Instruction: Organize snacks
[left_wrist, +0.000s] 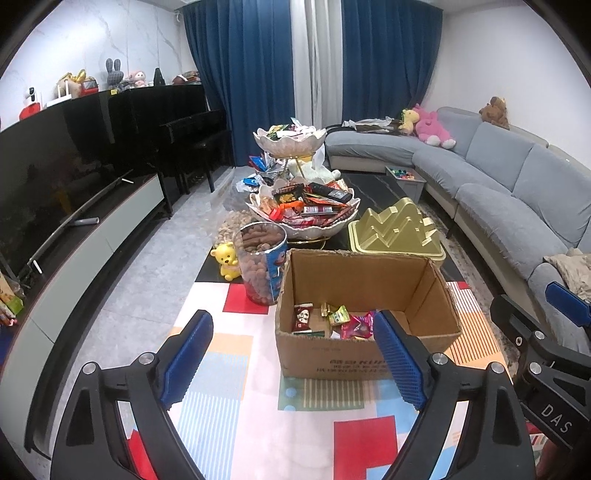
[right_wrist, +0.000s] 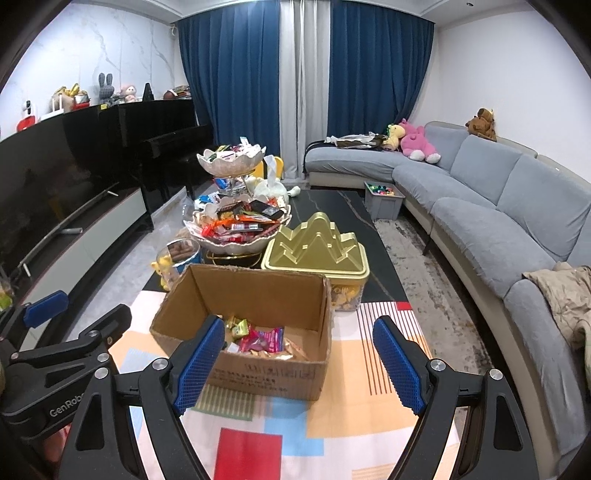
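An open cardboard box stands on the patterned tablecloth and holds several wrapped snacks. Behind it a two-tier white petal stand is heaped with snack packets. My left gripper hangs open in front of the box's near left corner, nothing between its blue pads. My right gripper is open too, just before the box's near wall and empty. Each gripper shows at the edge of the other's view.
A clear tub of brown snacks and a yellow bear figure stand left of the box. A gold mountain-shaped lidded container sits behind it on the right. TV cabinet runs along the left, grey sofa along the right.
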